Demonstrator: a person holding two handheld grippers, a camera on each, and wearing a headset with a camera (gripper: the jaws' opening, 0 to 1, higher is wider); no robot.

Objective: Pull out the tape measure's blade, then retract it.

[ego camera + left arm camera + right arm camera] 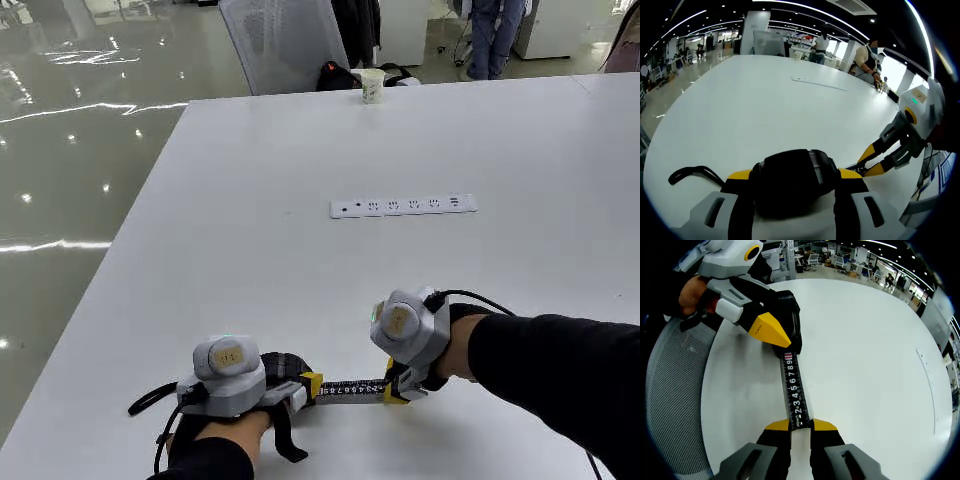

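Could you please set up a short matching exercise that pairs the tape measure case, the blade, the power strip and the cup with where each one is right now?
Things
1. tape measure case
2. blade
3. power strip
4. cup

Places
A. lying flat near the middle of the table
B. clamped in the left gripper
C. standing at the table's far edge
D. its end pinched in the right gripper

Pairs: 1-B, 2-D, 3-A, 4-C

place: office | cues: white table (pixel 300 160), power strip (pixel 403 205), distant desks (pixel 857 271), glossy floor (pixel 70 120)
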